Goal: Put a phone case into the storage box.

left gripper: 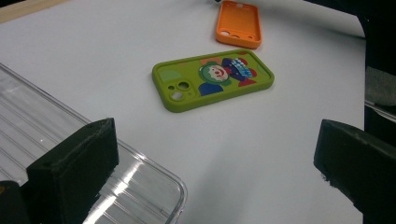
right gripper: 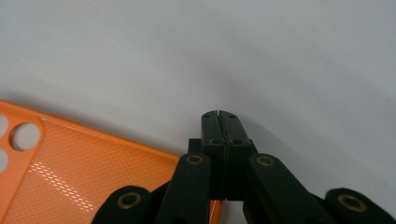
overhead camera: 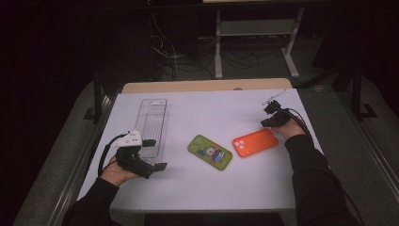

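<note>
An orange phone case (overhead camera: 255, 142) lies on the white table (overhead camera: 211, 108), right of centre, with a green cartoon-printed phone case (overhead camera: 210, 151) just left of it. My right gripper (overhead camera: 268, 123) is at the orange case's far right corner. In the right gripper view its jaws (right gripper: 218, 114) are pressed together with nothing between them, tips over bare table just past the orange case (right gripper: 70, 172). My left gripper (overhead camera: 154, 154) stands open at the near end of a clear plastic tray (overhead camera: 151, 122). The left gripper view has the green case (left gripper: 212, 77) ahead between its wide jaws (left gripper: 215, 158).
The clear tray (left gripper: 37, 135) runs lengthwise along the table's left side. A wooden strip (overhead camera: 207, 85) borders the far edge. Beyond it are white frame legs (overhead camera: 254, 42) and cables on the dark floor. Bare table lies in front of both cases.
</note>
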### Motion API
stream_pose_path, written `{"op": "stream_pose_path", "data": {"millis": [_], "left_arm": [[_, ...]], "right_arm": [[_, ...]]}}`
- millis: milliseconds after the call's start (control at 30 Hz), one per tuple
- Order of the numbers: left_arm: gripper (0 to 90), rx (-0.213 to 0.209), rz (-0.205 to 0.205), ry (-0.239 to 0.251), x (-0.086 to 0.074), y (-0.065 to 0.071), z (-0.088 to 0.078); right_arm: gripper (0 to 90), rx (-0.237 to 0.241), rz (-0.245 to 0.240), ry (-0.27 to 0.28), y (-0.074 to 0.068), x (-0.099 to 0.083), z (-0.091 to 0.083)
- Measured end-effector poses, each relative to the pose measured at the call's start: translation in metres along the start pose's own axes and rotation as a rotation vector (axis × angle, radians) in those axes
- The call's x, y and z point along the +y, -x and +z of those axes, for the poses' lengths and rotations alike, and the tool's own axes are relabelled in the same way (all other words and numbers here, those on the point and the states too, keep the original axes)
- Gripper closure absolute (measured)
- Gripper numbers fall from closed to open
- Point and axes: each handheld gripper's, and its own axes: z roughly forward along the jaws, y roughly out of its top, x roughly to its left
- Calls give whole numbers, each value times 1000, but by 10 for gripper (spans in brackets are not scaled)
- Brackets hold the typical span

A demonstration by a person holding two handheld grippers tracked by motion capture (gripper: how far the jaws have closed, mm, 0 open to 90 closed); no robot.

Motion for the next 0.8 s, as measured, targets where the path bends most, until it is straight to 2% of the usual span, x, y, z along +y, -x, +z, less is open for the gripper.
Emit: {"op": "stream_pose_path", "data": {"millis": [33, 267, 500, 533, 667, 800], "left_arm": [[0, 1, -1, 0, 0, 0, 0], [0, 1, 0, -1, -1, -1, -1], [0, 4, 2, -1, -1, 0, -1], [0, 4, 2, -4, -1, 0, -1], [0, 7, 2, -6, -2, 0, -2], [0, 5, 1, -9, -2, 1, -2]], "right_arm": [[883, 8, 13, -3, 2, -1, 2], [883, 21, 11, -16, 5, -4, 3], [884, 28, -6, -31, 1, -7, -2], [884, 32, -30, -26, 1, -9, -4], [884, 31, -40, -33, -2, -14, -7], [885, 51, -43, -34, -2, -21, -12]]}}
